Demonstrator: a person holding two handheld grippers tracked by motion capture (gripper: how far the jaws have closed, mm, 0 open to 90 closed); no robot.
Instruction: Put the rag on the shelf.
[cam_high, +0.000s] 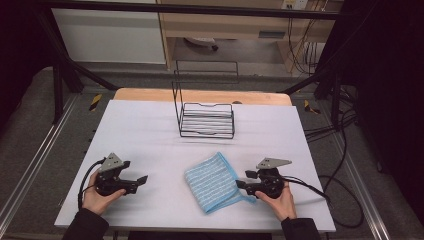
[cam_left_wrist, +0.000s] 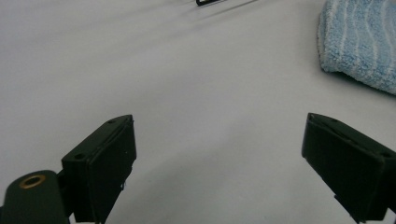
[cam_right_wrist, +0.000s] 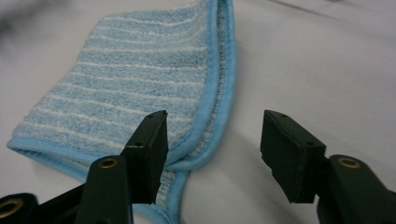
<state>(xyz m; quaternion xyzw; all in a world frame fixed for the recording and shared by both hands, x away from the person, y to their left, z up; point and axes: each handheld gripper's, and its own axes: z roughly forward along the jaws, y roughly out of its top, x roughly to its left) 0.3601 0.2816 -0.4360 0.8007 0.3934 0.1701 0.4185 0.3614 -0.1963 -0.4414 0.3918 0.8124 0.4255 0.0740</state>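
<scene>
On the white table (cam_high: 150, 130), folded blue striped terry towel (cam_high: 212, 181), piped edge between parted right claw (cam_right_wrist: 212, 149), left claw (cam_left_wrist: 219, 158) open.

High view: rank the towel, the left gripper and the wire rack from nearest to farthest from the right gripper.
1. Towel, right beside the right gripper, toward the table's middle.
2. Left gripper, across the table's near edge.
3. Wire rack, at the far side.

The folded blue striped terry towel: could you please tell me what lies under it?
The folded blue striped terry towel lies on the white table cover. Its lower layer shows at the bound edge; anything hidden between the layers cannot be seen.
</scene>
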